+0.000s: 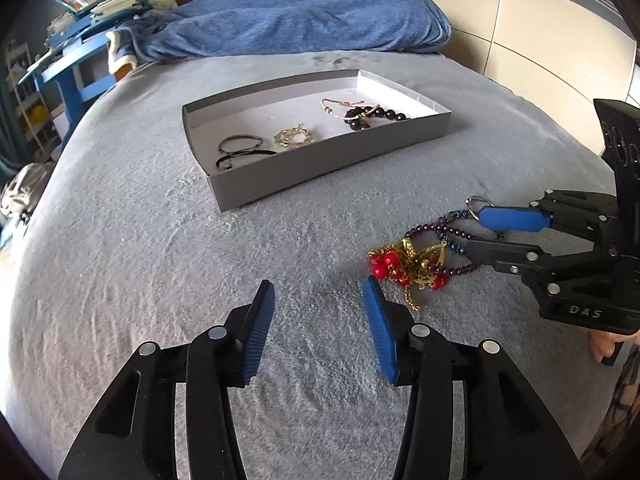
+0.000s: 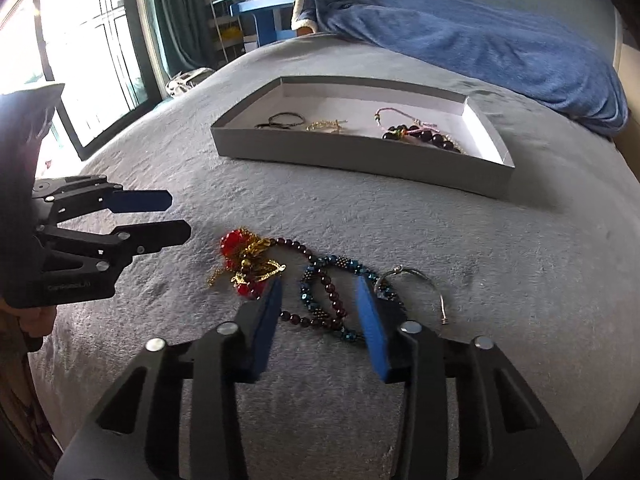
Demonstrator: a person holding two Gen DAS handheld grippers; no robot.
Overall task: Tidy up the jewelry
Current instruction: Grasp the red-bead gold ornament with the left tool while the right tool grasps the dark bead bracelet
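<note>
On the grey blanket [image 2: 500,280], well short of the grey box [image 2: 360,156], lies a tangle of bracelets [image 2: 320,292]: limp, light, apt to snag on one another. Right gripper [image 2: 318,312] hangs wide over the blue and garnet strands; left gripper [image 1: 318,316] gapes empty beside the red beads [image 1: 384,266]. Pinching one strand mid-loop seems safest (chains would likely slip).

Left gripper [image 1: 318,292] hangs wide open over the grey bed [image 1: 160,248], tangled jewelry pile [image 1: 416,260] just beside its right finger. Right gripper [image 1: 478,236] is spread over the pile. Grey tray [image 1: 320,160] holds bracelets farther back.
</note>
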